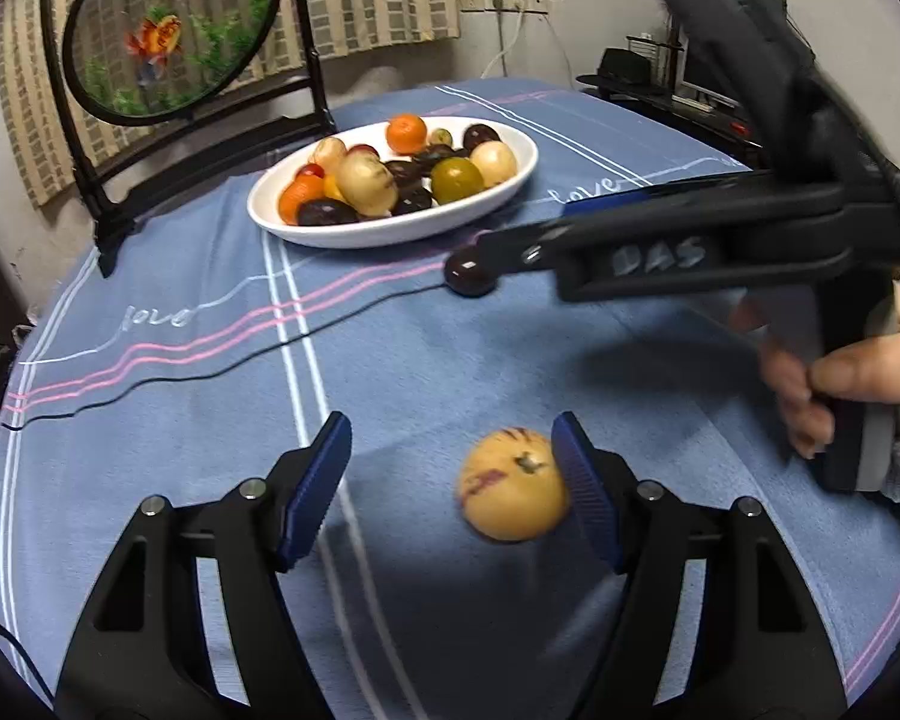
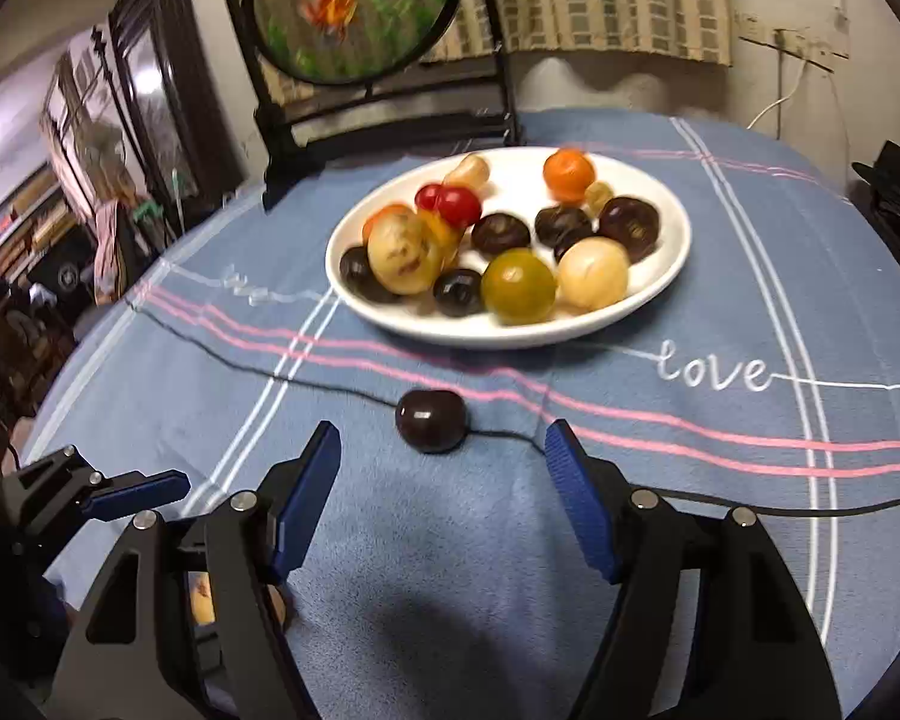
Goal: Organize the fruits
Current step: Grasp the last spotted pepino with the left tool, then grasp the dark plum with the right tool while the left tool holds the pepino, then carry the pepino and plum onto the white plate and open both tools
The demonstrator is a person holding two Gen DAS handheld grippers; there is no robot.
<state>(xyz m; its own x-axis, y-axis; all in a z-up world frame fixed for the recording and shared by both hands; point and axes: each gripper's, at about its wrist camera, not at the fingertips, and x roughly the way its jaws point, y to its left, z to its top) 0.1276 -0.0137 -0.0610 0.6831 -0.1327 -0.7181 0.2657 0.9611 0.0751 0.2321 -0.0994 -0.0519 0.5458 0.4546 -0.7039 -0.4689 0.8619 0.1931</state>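
Note:
A yellow fruit with purple streaks (image 1: 513, 483) lies on the blue tablecloth between the pads of my left gripper (image 1: 450, 483). It sits close against the right pad, well apart from the left one, and the jaws are open. A dark plum (image 2: 431, 420) rests on the cloth just ahead of my right gripper (image 2: 444, 480), whose jaws are open and empty. In the left wrist view the same plum (image 1: 471, 276) lies under the right gripper's fingers (image 1: 510, 249). Farther back, the white oval plate (image 2: 510, 336) (image 1: 390, 231) holds several fruits.
A framed round goldfish screen (image 1: 168, 30) (image 2: 354, 6) stands behind the plate. A thin black cable (image 2: 750, 507) (image 1: 210, 360) runs across the cloth. A person's hand (image 1: 858, 372) holds the right gripper's handle. The left gripper's pad (image 2: 138, 489) shows at lower left.

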